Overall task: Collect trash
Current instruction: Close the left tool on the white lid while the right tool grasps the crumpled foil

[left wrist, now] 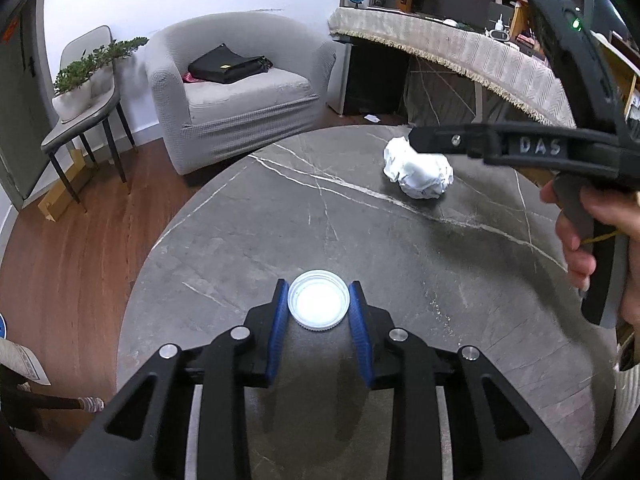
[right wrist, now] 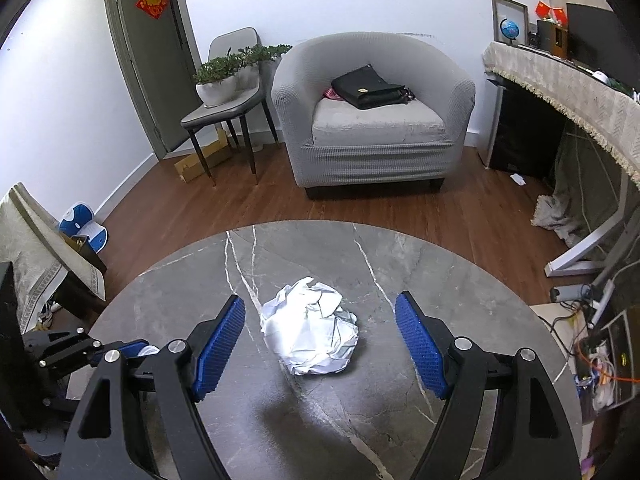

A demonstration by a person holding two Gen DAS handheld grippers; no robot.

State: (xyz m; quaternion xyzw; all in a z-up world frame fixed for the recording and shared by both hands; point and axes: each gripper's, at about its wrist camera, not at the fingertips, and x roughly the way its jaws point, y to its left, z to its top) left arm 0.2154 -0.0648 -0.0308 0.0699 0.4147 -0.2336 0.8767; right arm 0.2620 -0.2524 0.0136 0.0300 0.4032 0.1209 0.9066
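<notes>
The round grey marble tabletop (right wrist: 420, 264) lies bare between the white plastic lid (left wrist: 319, 301) at its near left and the crumpled white paper ball (right wrist: 310, 326), which sits with open surface on every side, the right gripper's (right wrist: 320, 344) blue pads well apart from it

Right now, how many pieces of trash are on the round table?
2: a white bottle cap between the left claw's pads, and a crumpled paper ball between the right claw's open pads. More may be out of view.
</notes>
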